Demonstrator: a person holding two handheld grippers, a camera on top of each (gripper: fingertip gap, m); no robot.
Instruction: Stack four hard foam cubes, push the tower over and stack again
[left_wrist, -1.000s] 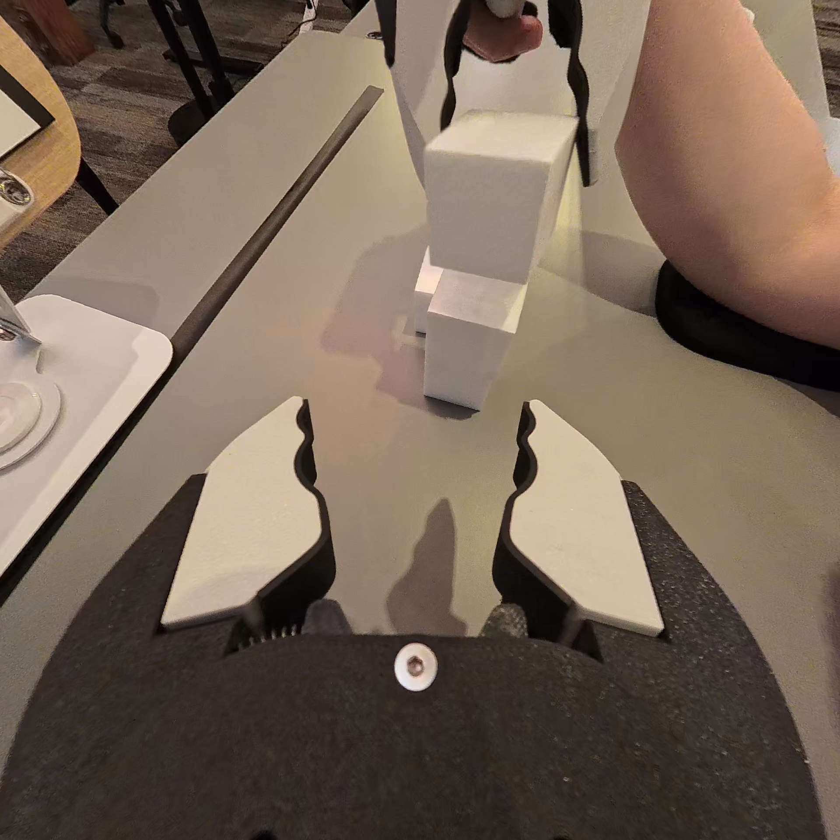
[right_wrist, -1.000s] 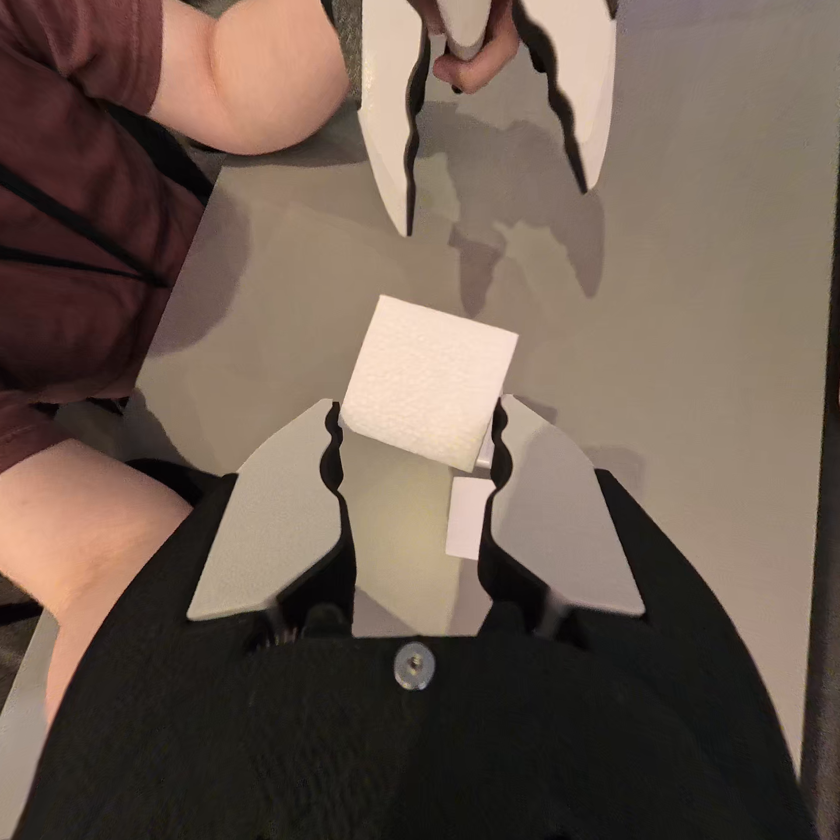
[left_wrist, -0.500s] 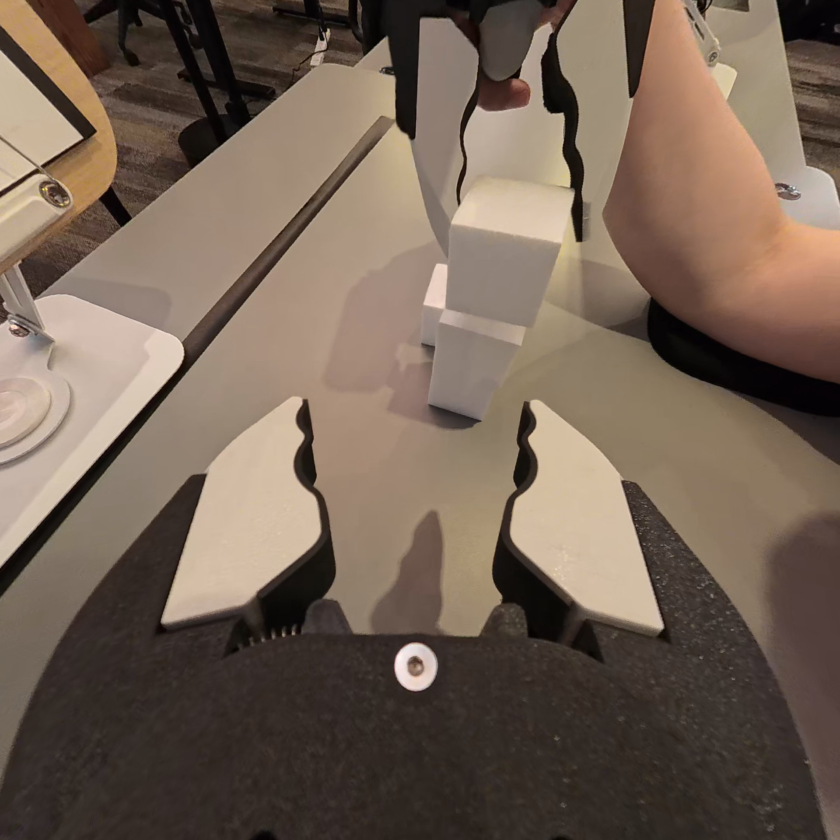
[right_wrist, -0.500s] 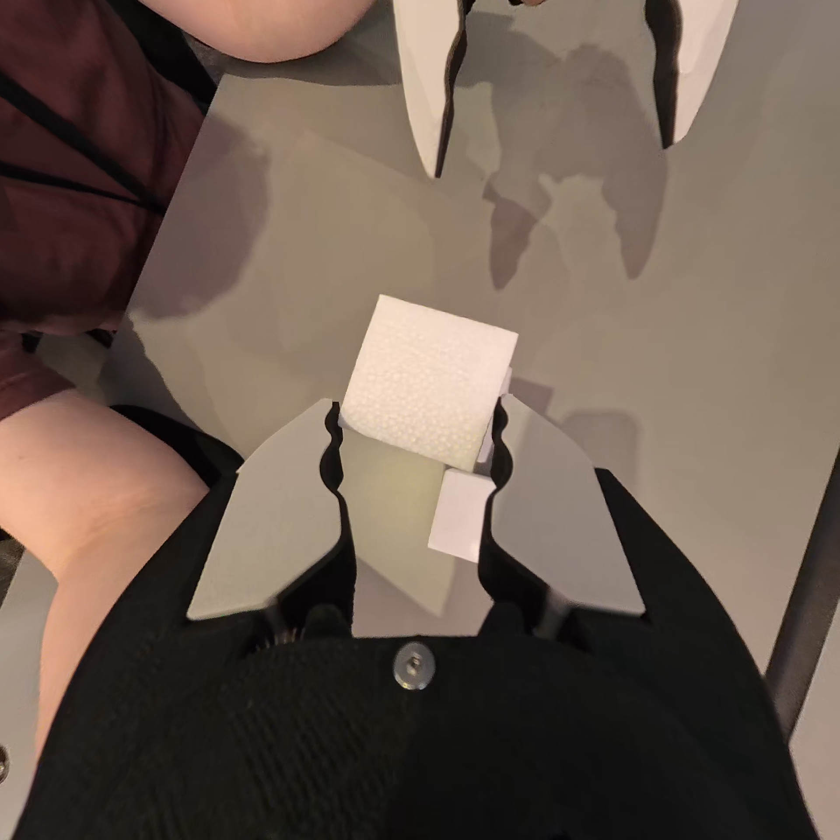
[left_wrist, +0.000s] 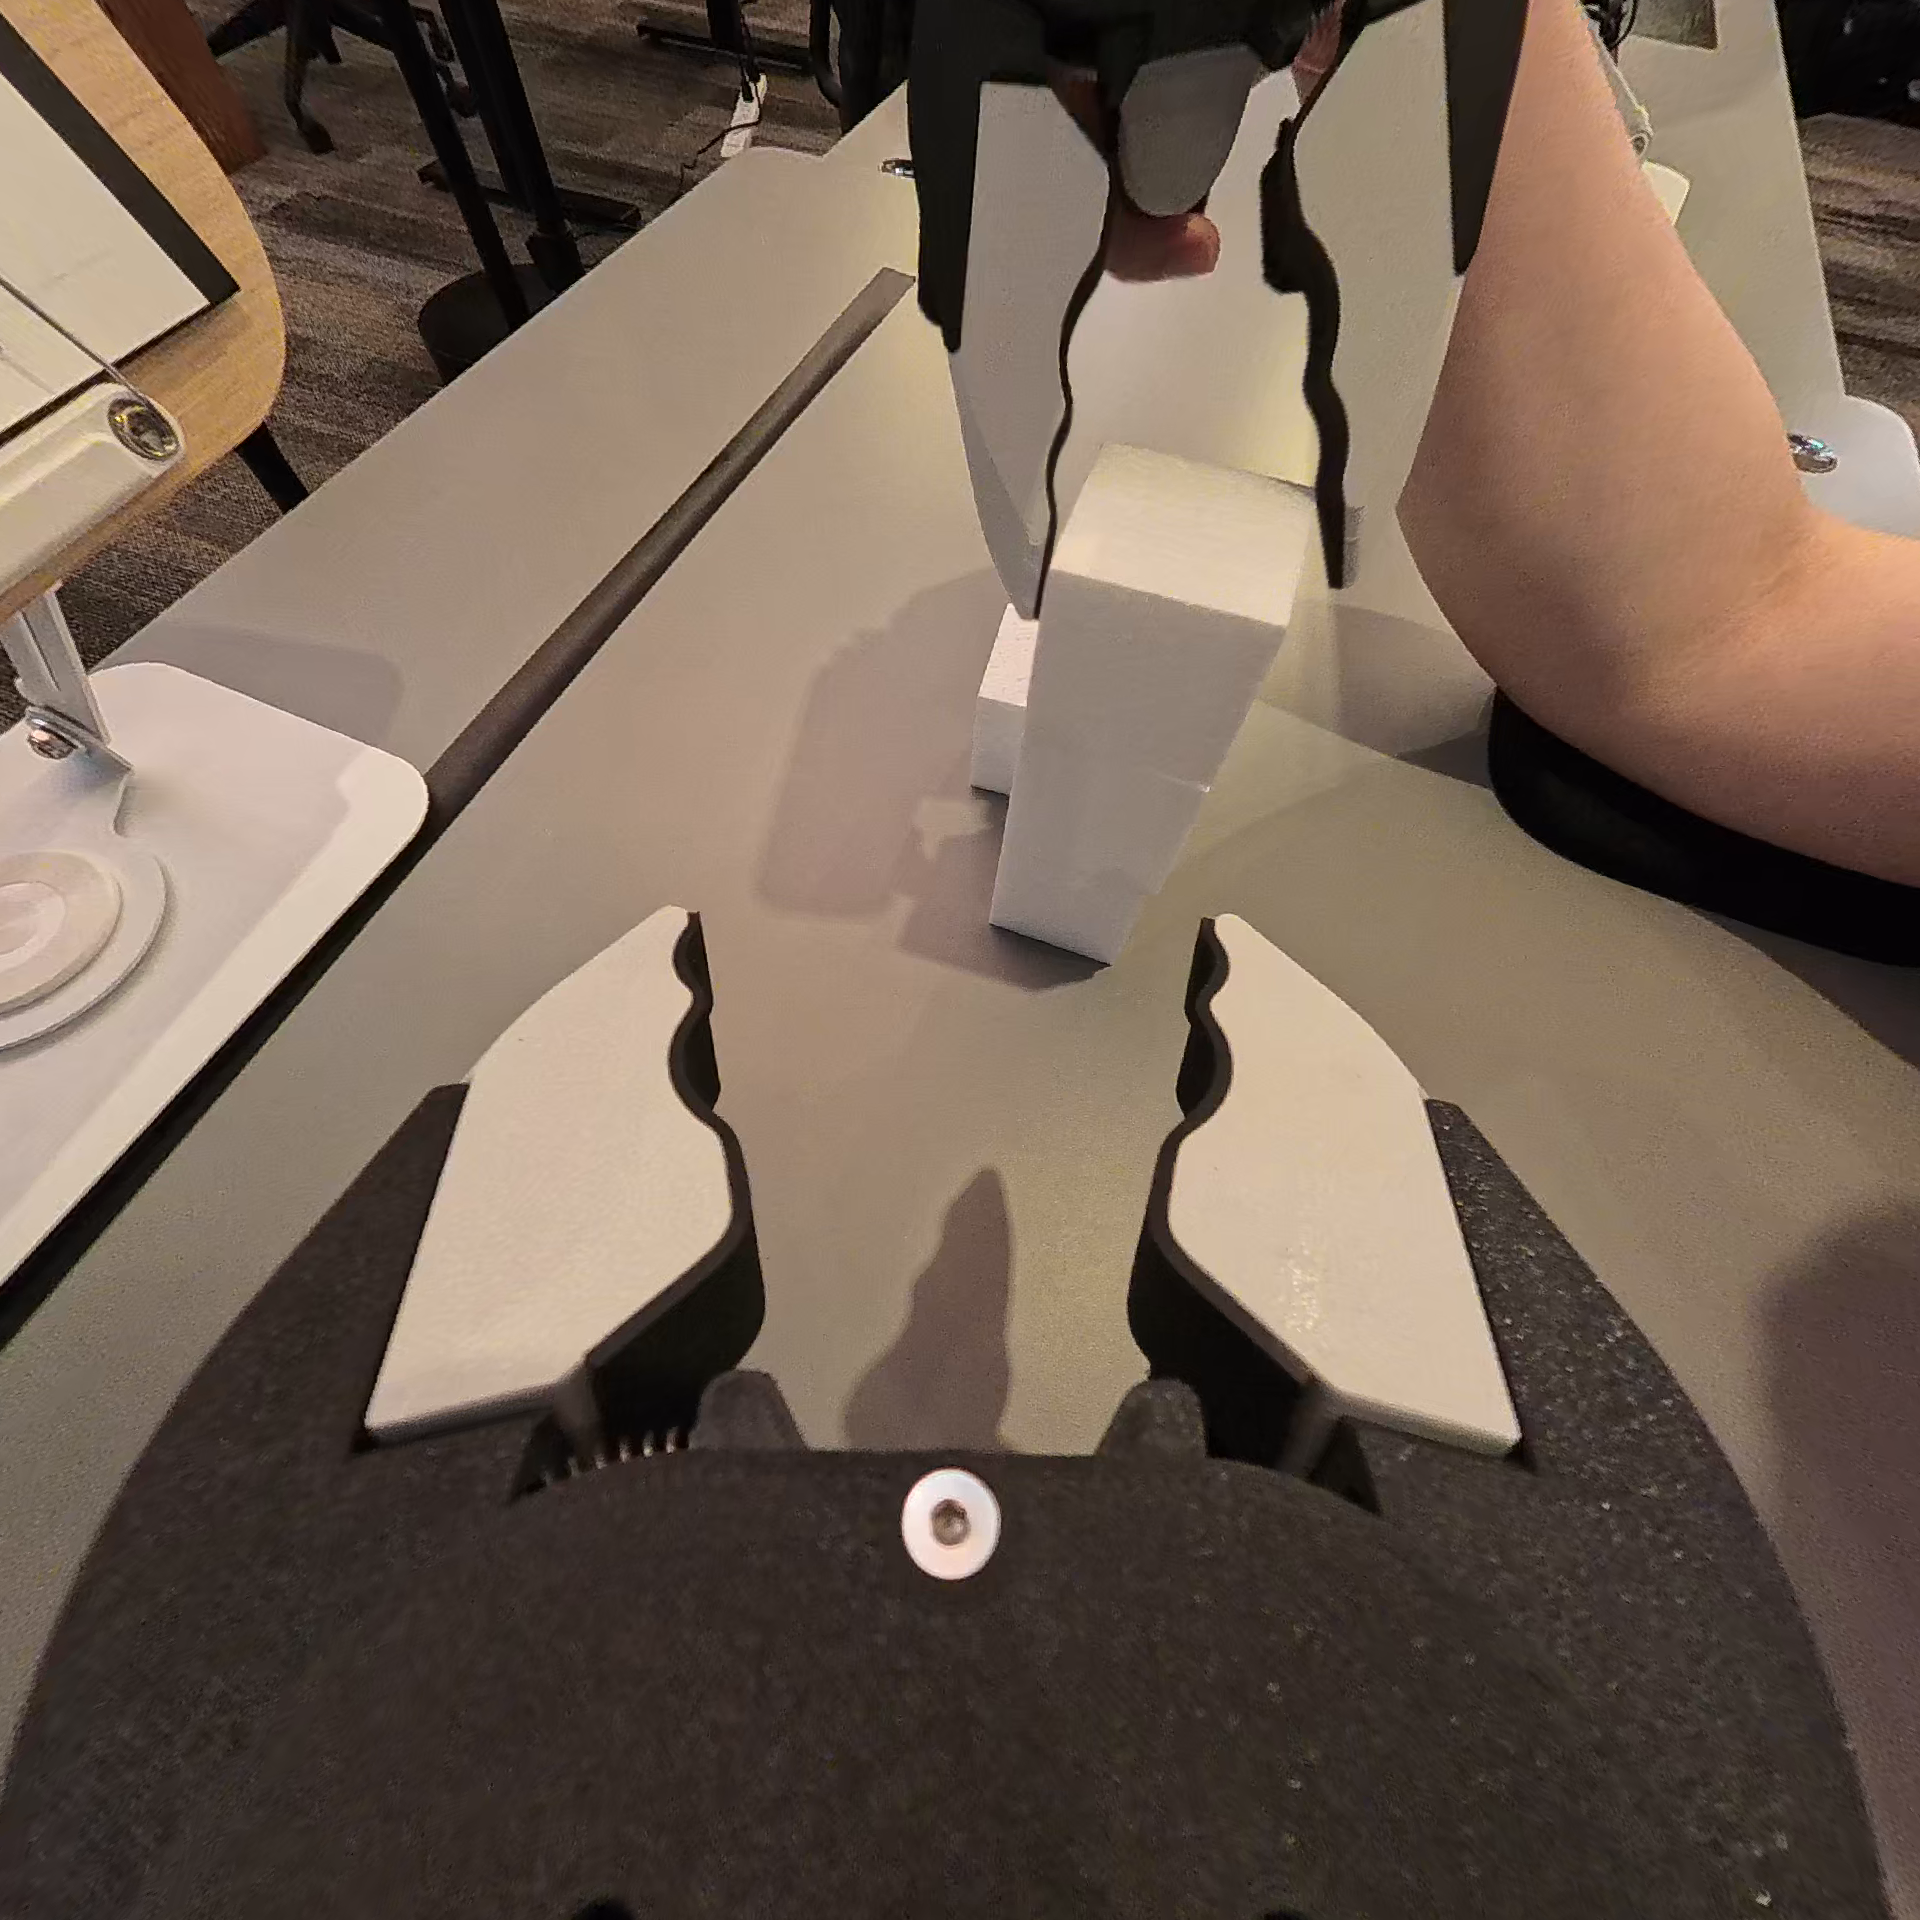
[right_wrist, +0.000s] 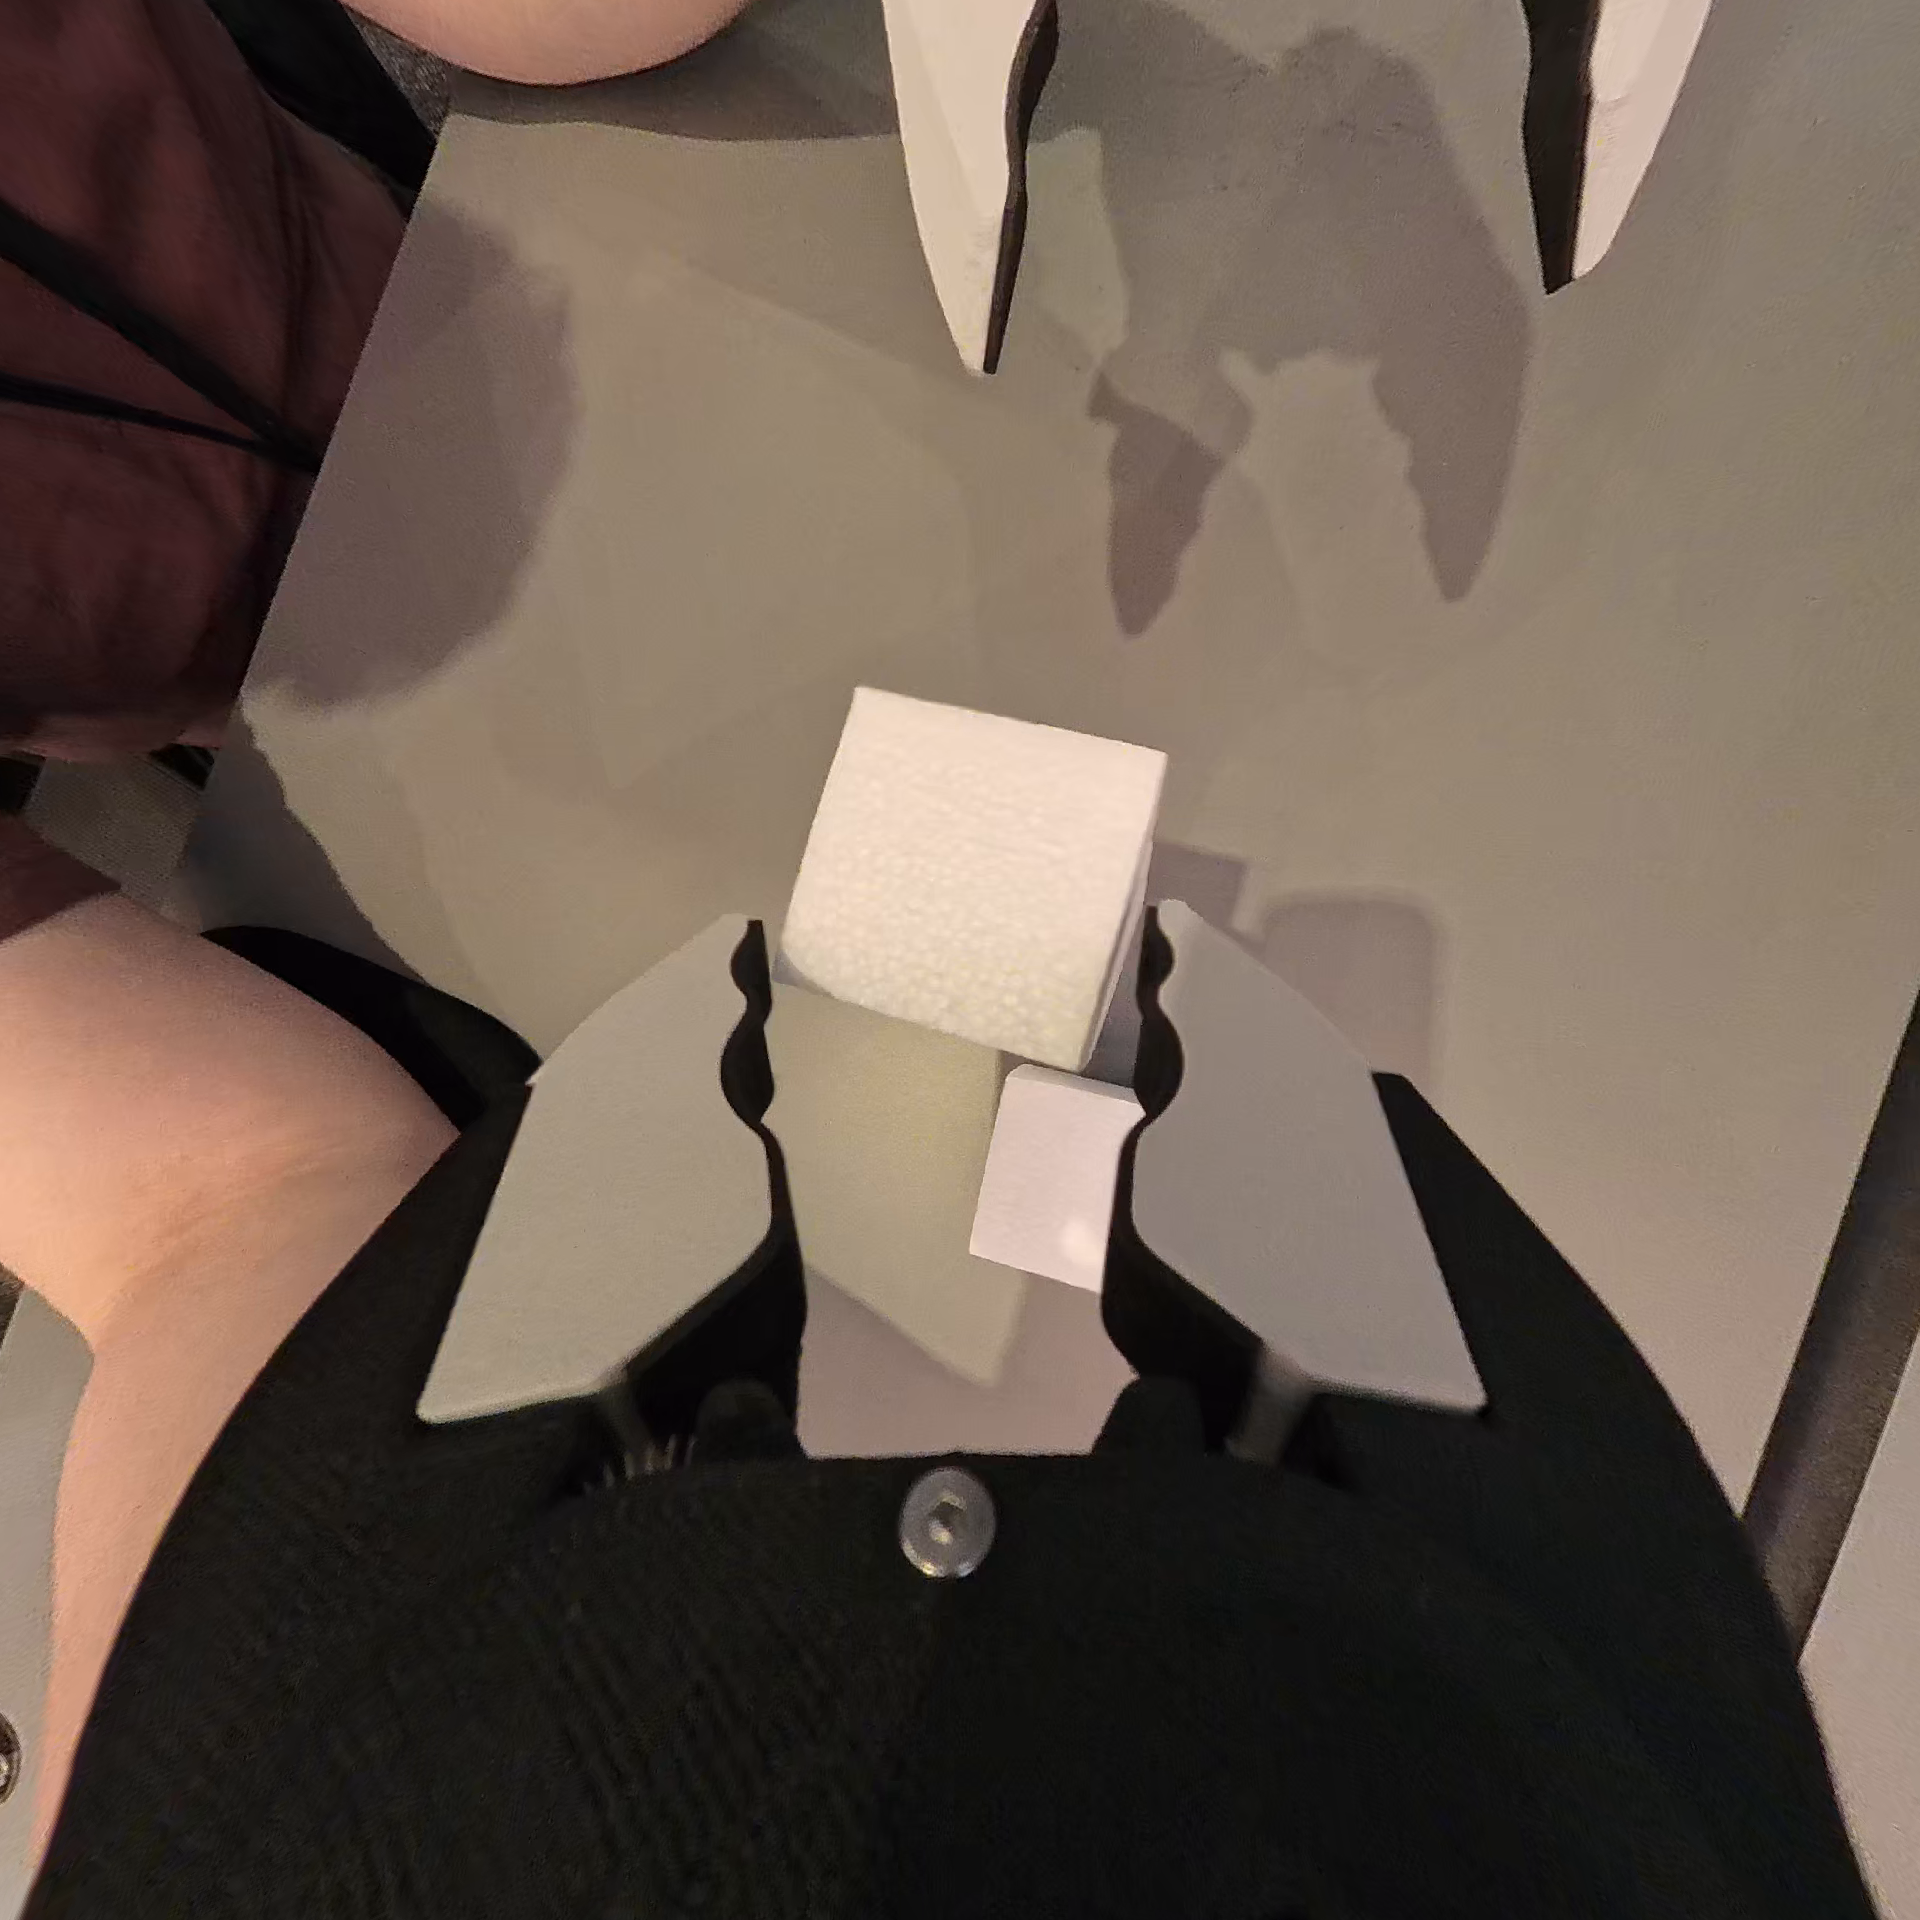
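Grey table (left_wrist: 623, 582): carried all the items listed. Left gripper (left_wrist: 951, 916): hovered low over the table at 6 o'clock of the left wrist view, jaws spread wide, nothing between them. Right gripper (right_wrist: 956, 916): pointed downward over the stack from 12 o'clock of that same view, jaws narrowed onto the top cube (left_wrist: 1174, 623), one finger against each of two opposite sides. Top cube: white foam, sat squarely upon the lower cube (left_wrist: 1091, 862), edges nearly flush, gripped near its upper face. Lower cube: white foam, rested on the table just beyond the left gripper's fingertips, at 12 o'clock. Third cube (left_wrist: 1003, 717): white foam, lay on the table behind the stack at 11 o'clock, right up against it; could not tell whether touching. In the right wrist view, showed just below the top cube at 5 o'clock. Forearm (left_wrist: 1610, 520): bare, lay at 2 o'clock on a black pad (left_wrist: 1662, 831). White stand base (left_wrist: 208, 831): sat at 9 o'clock. Wooden tabletop (left_wrist: 223, 353): showed at 10 o'clock.
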